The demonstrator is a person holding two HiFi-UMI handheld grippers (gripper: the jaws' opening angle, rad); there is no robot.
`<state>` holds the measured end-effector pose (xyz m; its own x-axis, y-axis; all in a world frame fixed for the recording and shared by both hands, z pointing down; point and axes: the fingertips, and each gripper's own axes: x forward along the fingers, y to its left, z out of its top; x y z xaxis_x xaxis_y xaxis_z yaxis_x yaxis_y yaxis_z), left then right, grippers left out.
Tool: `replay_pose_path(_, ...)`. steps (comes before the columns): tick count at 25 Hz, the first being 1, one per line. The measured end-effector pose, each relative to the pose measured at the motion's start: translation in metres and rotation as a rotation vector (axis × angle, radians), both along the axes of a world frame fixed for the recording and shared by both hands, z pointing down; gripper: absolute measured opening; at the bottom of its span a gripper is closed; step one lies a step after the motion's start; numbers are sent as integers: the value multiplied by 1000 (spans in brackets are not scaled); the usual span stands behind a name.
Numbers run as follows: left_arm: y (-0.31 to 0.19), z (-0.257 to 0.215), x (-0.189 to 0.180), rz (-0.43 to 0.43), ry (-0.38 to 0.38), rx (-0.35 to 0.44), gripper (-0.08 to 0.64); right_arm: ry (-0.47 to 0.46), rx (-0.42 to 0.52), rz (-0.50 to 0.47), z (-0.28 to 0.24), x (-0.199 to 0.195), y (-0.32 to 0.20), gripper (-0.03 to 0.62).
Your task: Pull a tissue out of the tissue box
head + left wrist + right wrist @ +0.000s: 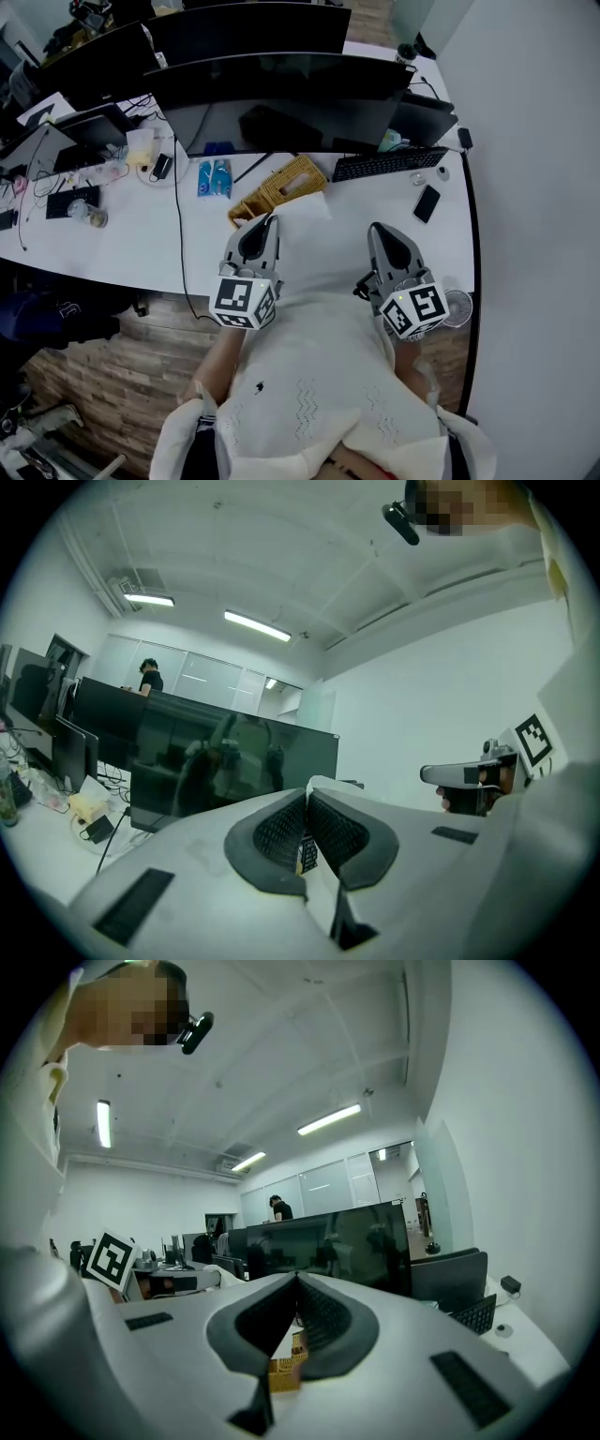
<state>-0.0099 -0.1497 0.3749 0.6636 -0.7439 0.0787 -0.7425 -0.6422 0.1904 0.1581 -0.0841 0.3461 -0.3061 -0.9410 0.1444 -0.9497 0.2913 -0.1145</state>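
Pre-reach. Holding left tool, right tool clenched, empty, near box. Next: open one, pinch tissue, pull up.

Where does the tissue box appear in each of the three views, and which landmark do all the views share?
Head view: tissue box near the centre, in front of the monitor.
Left gripper view: a latticed sliver low between the jaws, probably the box.
Right gripper view: yellow weave low between the jaws.
Shared landmark: the dark monitor.

tissue box left of keyboard
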Motion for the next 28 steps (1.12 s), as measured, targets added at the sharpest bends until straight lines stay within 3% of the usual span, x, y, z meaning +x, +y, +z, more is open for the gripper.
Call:
replay_pose_path(12, -4, -34, 1, 12, 77, 5, 14, 11, 42, -66, -30, -15, -11, 2)
replay_pose_path(18, -6, -44, -6, -20, 69, 46, 15, 31, 68, -81, -40, -21, -11, 2)
replay_pose_path(28, -3, -37, -1, 0, 86, 26, 14, 34, 72, -94, -39, -31, -11, 2)
